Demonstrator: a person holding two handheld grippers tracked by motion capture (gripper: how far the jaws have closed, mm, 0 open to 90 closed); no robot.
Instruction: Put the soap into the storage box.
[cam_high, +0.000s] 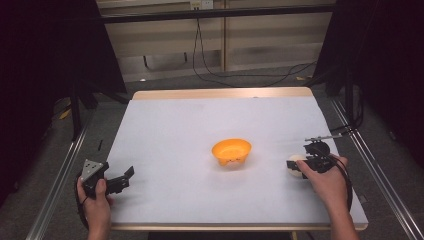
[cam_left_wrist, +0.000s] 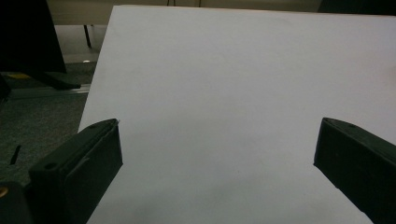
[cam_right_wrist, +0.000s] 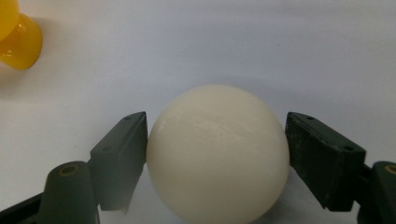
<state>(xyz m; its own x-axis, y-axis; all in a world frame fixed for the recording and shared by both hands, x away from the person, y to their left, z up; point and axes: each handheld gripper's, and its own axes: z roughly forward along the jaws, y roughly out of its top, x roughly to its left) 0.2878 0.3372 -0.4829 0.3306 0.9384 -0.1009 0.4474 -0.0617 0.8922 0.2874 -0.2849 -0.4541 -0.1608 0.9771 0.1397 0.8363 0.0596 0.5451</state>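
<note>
At the near left corner of the table (cam_high: 165, 120) our left gripper (cam_high: 126, 177) rests idle, its jaws spread wide with nothing but bare white surface between them, the hand wrapped around its body and pointing it toward the middle.

In the centre stands the orange bowl (cam_high: 231, 151), upright, well apart from both grippers.

At the near right, our right gripper (cam_right_wrist: 217, 140) is clamped on the cream ball (cam_right_wrist: 218, 151): both pads press its sides, and the ball appears to sit on the table, just beside the right edge. The right hand reaches in from the near side with the gripper held low and roughly level, pointing left toward the bowl.

We judge the grasp step done. The next move likely calls for lifting the ball clear, carrying it left over the bowl's rim and opening only once it is above the hollow; a smooth round ball could slip if we tilt.
</note>
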